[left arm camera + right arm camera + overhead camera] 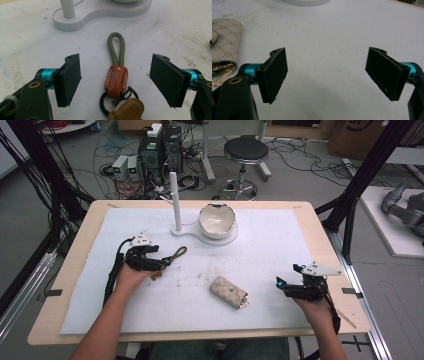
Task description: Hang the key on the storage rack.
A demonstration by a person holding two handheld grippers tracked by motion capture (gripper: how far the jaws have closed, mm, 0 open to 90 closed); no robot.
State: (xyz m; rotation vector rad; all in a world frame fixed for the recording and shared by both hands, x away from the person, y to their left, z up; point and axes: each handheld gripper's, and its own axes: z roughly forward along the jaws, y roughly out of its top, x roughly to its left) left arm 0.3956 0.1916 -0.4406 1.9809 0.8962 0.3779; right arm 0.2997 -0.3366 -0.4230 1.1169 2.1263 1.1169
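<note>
Left gripper view: left gripper (116, 80) jaws spread wide, straddling keychain (116, 75) flat on white mat (30, 45); leather tab midway between pads, green cord loop pointing ahead toward white stand (100, 12) with upright post. No grasp yet; closing, lifting, placing all left. Right gripper (327, 75) also released, holding nothing, beige key pouch (224, 42) off to its left. Bowl (217, 220) sits on stand beyond.
</note>
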